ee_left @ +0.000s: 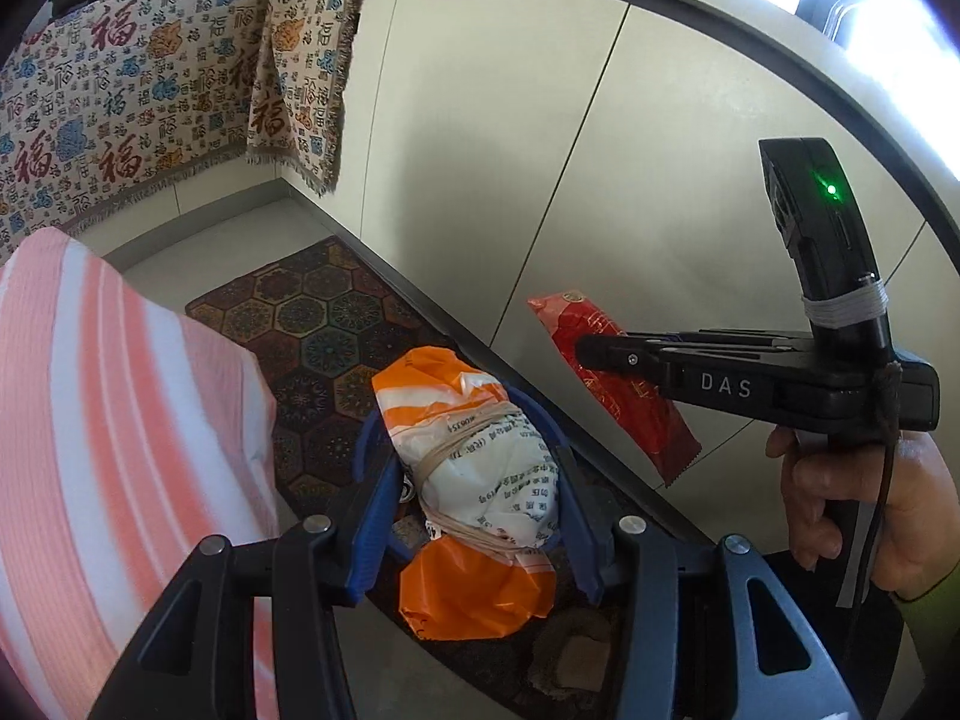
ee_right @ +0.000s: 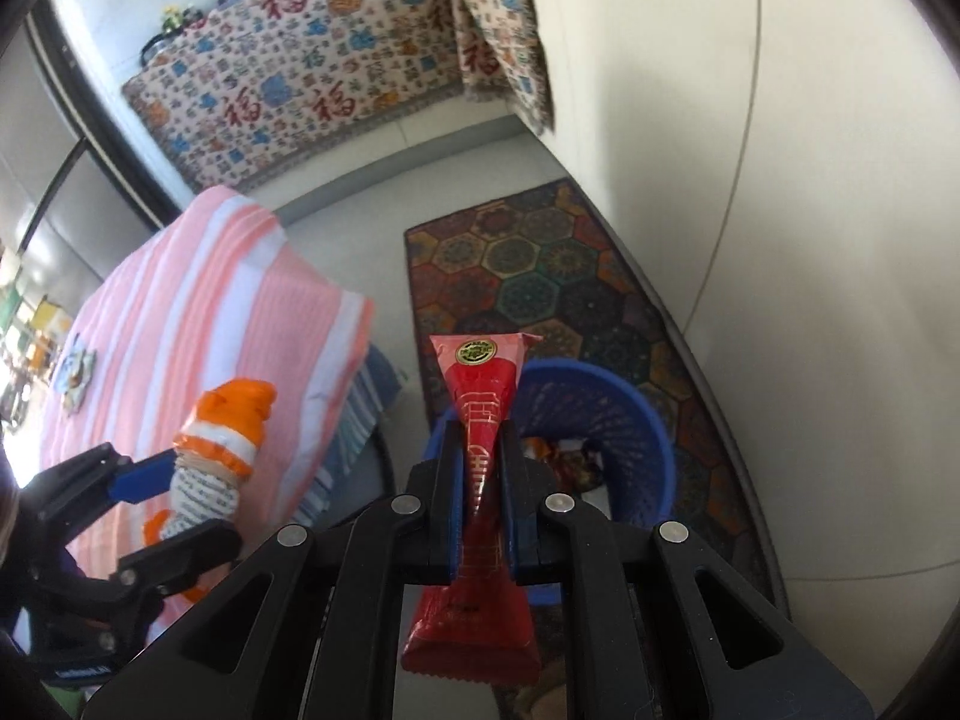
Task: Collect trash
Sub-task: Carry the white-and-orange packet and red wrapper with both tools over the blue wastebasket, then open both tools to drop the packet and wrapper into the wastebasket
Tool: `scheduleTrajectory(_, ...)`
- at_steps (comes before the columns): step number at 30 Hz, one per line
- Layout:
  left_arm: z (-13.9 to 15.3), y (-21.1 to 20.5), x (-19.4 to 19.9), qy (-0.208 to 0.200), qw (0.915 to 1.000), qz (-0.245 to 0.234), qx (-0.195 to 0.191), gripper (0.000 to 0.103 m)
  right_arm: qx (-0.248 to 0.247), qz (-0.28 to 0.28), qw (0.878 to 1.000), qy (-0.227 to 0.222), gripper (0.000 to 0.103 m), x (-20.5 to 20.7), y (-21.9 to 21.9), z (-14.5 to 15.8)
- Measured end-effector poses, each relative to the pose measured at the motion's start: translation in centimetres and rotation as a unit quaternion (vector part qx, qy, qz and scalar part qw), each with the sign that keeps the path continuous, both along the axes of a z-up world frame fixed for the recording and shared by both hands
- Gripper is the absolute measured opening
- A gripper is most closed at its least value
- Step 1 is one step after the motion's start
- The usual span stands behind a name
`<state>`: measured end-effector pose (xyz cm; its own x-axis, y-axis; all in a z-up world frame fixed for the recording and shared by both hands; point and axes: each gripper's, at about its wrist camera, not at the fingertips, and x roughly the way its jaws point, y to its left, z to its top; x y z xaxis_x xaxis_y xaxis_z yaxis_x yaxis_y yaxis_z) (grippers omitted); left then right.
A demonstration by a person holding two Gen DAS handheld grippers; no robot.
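Pink striped cloth (ee_right: pixel 198 312) at nine o'clock, patterned rug (ee_right: pixel 540 276) at twelve. Blue basket (ee_right: pixel 606 414) holds wrappers. Left gripper (ee_left: pixel 474 480) clamps the orange-white bundle (ee_left: pixel 474 468); right gripper (ee_right: pixel 483 480) pinches the red packet (ee_right: pixel 480 420).

Pale floor with a patterned rug and a blue basket beside the cabinet fronts

The floor (ee_right: pixel 354 222) is pale and smooth. A dark rug (ee_right: pixel 558 276) with many-coloured hexagons lies on it, its long edge running along the foot of the light cabinet fronts (ee_right: pixel 750 180). A blue perforated basket (ee_right: pixel 606 414) stands on the rug's near end, with some wrappers lying inside. To the left, a surface covered by a pink-and-white striped cloth (ee_right: pixel 198 312) stands on the floor; a small flower-shaped item (ee_right: pixel 75 375) lies on the cloth near its left edge. At the floor's far edge, a fringed cloth (ee_right: pixel 288 84) printed with red characters hangs down to just above the floor.
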<state>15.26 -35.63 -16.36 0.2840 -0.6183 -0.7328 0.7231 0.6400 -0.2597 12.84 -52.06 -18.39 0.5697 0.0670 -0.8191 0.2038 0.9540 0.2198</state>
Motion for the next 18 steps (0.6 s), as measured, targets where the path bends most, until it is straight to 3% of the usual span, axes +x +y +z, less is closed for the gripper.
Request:
scheduleTrajectory(13, -4.5, -6.8, 1.8, 0.016, 0.9994, -0.008, 0.030, 0.051, 0.047, -0.038, 0.998, 0.012, 0.010, 1.4, -4.9, -3.8)
scheduleTrajectory(17, -5.9, -7.6, 2.0, 0.021, 0.9991, -0.012, 0.035, 0.057, 0.055, -0.045, 0.997, 0.011, 0.019, 1.4, -5.8, -4.5)
scheduleTrajectory(18, -6.4, -7.9, 2.0, 0.024, 0.9989, -0.012, 0.039, 0.065, 0.059, -0.049, 0.997, 0.009, 0.037, 1.3, -6.1, -4.6)
